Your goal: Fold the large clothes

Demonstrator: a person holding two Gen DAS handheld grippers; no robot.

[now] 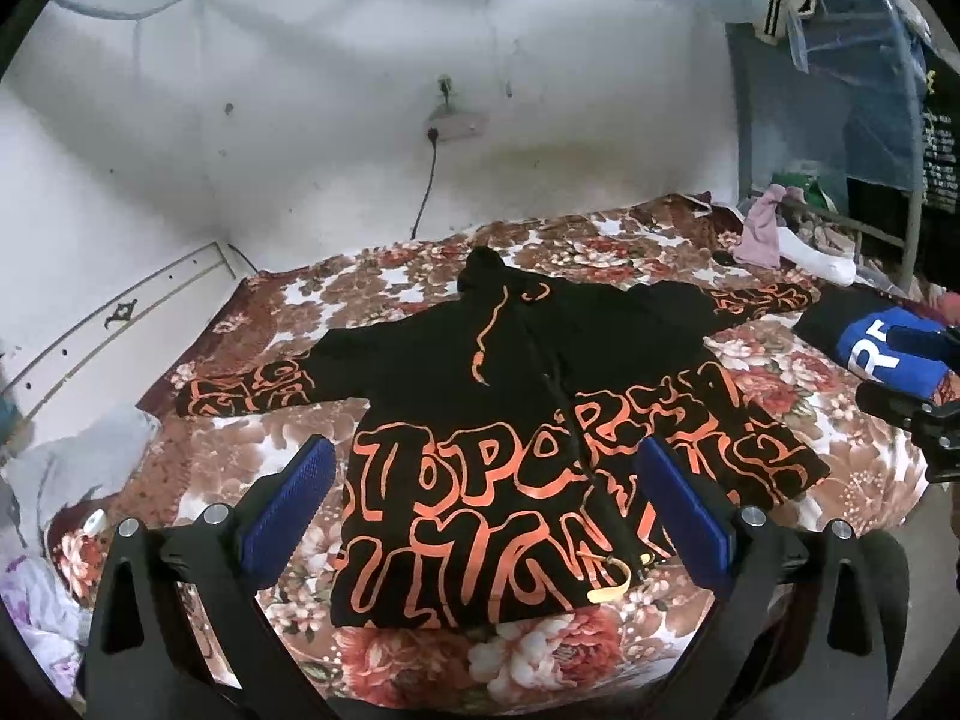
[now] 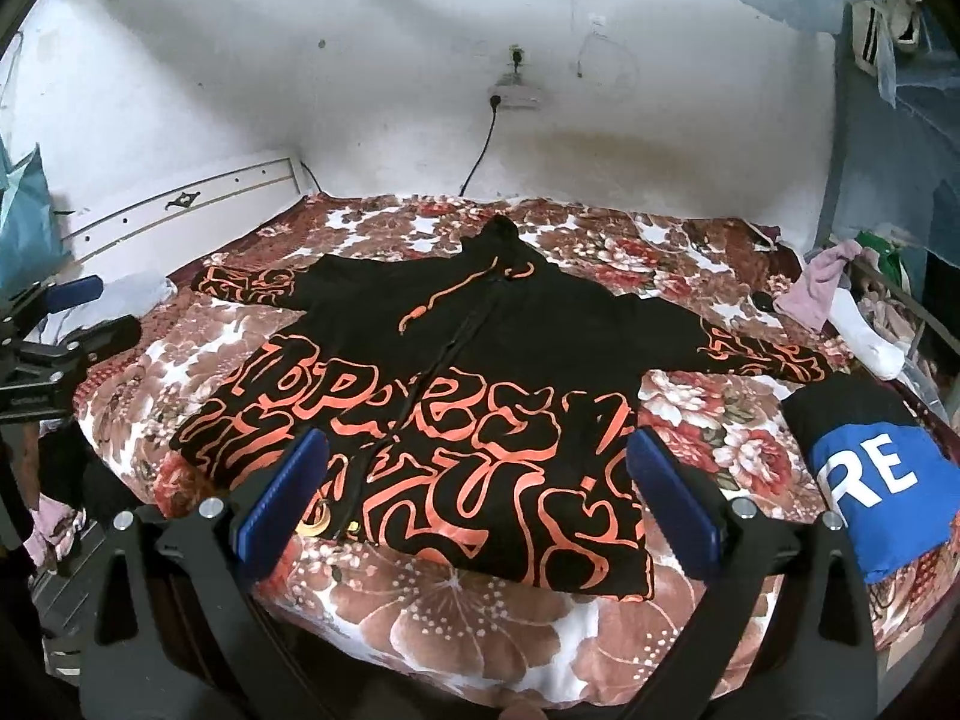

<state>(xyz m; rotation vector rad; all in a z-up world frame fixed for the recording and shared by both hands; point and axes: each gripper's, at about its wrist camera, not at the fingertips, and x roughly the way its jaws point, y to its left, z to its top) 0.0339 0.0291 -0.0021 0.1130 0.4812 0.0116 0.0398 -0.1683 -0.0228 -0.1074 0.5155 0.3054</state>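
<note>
A: What is lying on the bed?

B: A black zip-front hooded jacket with orange looping lettering (image 1: 510, 420) is spread flat, front up, on the bed's brown and red floral blanket (image 1: 540, 654). Its hood points toward the white wall, both sleeves stretch out to the sides, and the hem lies nearest the cameras. The zip runs down the middle, and an orange drawcord lies curved across the chest.

A: And the tools?

B: The left hand-held gripper (image 1: 486, 516), black with blue pads, is spread wide and holds nothing. It hangs above the jacket's hem, though I cannot tell how high. The right hand-held gripper (image 2: 477, 498) is likewise spread and empty, over the hem on the jacket's right half (image 2: 444, 414).

A: Can either camera see the other tool?

B: Yes. The right wrist view shows the left one at its left edge, beside the bed.

A: Anything else on the bed?

B: A folded blue and black garment with white letters (image 2: 876, 480) sits off the jacket's right sleeve, apart from it. A pale purple cloth (image 2: 822, 288) and a white sock (image 2: 870, 336) lie farther back at the right edge.
</note>
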